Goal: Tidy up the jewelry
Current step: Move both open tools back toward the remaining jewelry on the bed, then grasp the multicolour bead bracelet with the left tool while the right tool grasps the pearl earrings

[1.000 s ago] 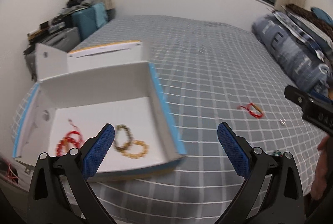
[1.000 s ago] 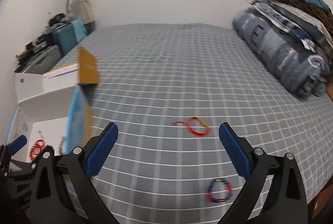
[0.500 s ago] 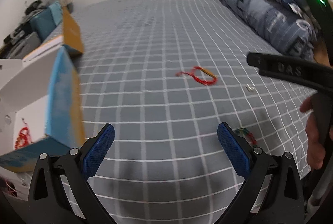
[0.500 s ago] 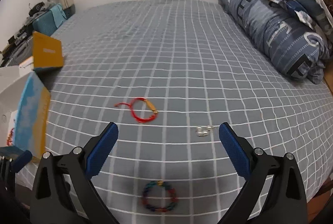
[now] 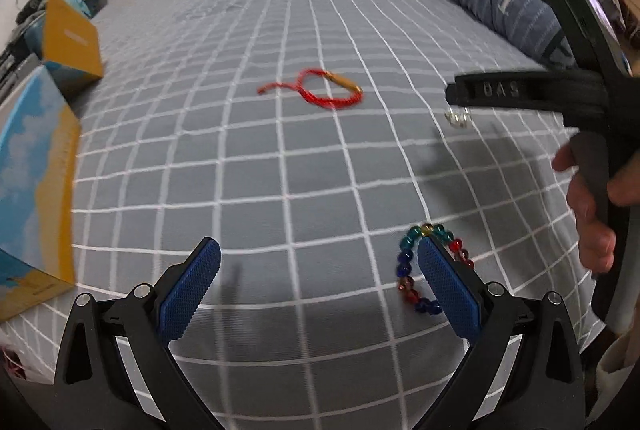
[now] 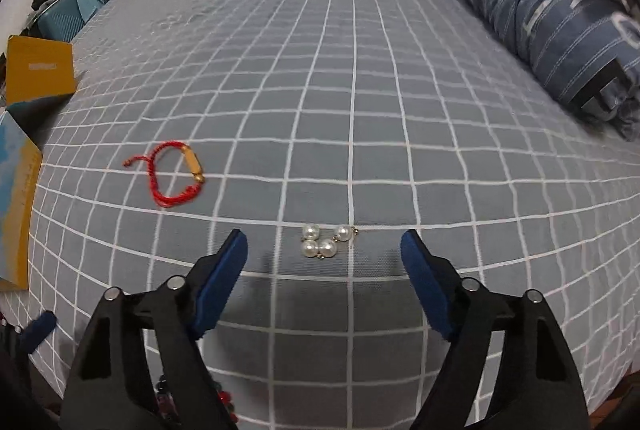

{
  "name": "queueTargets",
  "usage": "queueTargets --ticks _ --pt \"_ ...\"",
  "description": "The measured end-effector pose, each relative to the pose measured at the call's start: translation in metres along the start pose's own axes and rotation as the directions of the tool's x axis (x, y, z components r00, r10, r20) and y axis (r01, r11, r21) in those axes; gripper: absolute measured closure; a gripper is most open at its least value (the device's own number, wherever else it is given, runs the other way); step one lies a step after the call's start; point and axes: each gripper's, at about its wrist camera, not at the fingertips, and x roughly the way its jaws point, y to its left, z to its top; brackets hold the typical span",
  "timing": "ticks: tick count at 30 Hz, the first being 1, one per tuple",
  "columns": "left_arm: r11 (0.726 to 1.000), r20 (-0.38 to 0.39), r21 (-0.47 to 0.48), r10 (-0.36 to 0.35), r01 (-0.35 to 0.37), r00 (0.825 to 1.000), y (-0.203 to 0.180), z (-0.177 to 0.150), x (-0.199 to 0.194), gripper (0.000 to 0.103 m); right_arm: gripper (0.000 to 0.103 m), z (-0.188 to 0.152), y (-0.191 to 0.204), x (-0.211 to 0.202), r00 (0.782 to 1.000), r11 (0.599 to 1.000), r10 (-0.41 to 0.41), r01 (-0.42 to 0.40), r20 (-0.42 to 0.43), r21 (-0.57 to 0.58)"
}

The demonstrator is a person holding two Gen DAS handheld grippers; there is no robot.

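Note:
A red cord bracelet point(image 5: 320, 92) with a gold tube lies on the grey checked bed point(image 5: 280, 170); it also shows in the right wrist view point(image 6: 172, 176). A multicoloured bead bracelet point(image 5: 416, 266) lies just beside the right fingertip of my open, empty left gripper point(image 5: 318, 270). A cluster of white pearls point(image 6: 326, 240) lies just ahead of my open, empty right gripper point(image 6: 324, 254), between its fingertips; the pearls also show in the left wrist view point(image 5: 456, 118). The right gripper appears there too, as a black body at the right edge.
A blue and yellow cardboard box point(image 5: 36, 190) stands at the left edge of the bed, its flap up point(image 6: 40, 74). A rolled blue striped duvet point(image 6: 540, 10) lies along the right side. Bags and a lamp sit at the far left by the wall.
Both grippers have swung right, away from the box. The left now hangs by the bead bracelet; the right has come down close over the pearls. Both stay open.

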Motion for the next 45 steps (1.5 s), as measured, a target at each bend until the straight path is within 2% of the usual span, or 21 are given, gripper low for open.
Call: queueTargets --ticks 8,14,16,17,23,25,27,32,35,45 --pt "1.000 -0.040 0.005 -0.018 0.018 0.999 -0.014 -0.008 0.018 0.007 0.043 -0.008 -0.009 0.025 0.999 1.000 0.008 -0.007 -0.042 0.017" --pt "0.999 -0.065 0.005 -0.033 0.033 0.997 -0.019 -0.012 0.027 0.022 0.052 -0.007 -0.009 0.034 0.998 0.999 0.007 -0.005 -0.058 0.032" --pt "0.999 -0.067 0.012 -0.039 0.040 0.997 -0.020 -0.014 0.027 0.030 0.054 -0.007 -0.009 0.035 0.998 0.999 0.010 -0.008 -0.057 0.037" --pt "0.999 -0.066 0.013 -0.043 0.044 0.997 -0.020 -0.014 0.026 0.033 0.057 -0.006 -0.009 0.035 0.998 0.999 0.014 -0.012 -0.056 0.044" --pt "0.996 -0.082 0.026 -0.083 0.085 0.993 -0.026 -0.018 0.021 0.062 0.074 -0.001 -0.006 0.040 0.998 0.998 0.027 -0.024 -0.063 0.052" --pt "0.995 -0.089 0.028 -0.094 0.097 0.992 -0.027 -0.019 0.019 0.084 0.080 -0.001 -0.005 0.041 0.997 0.998 0.032 -0.028 -0.066 0.053" --pt "0.994 -0.094 0.030 -0.105 0.109 0.990 -0.028 -0.019 0.015 0.092 0.081 0.000 -0.003 0.041 0.997 0.998 0.029 -0.025 -0.069 0.051" --pt "0.992 -0.085 0.029 -0.117 0.120 0.989 -0.028 -0.019 0.008 0.094 0.085 0.000 -0.002 0.039 0.998 0.998 0.031 -0.027 -0.063 0.060" --pt "0.992 -0.077 0.030 -0.122 0.125 0.990 -0.025 -0.015 0.008 0.094 0.092 0.001 -0.002 0.034 0.998 0.997 0.036 -0.033 -0.056 0.064" --pt "0.990 -0.046 0.028 -0.138 0.140 0.989 -0.022 -0.010 -0.010 0.094 0.092 0.000 -0.003 0.030 0.998 0.997 0.032 -0.029 -0.055 0.067"
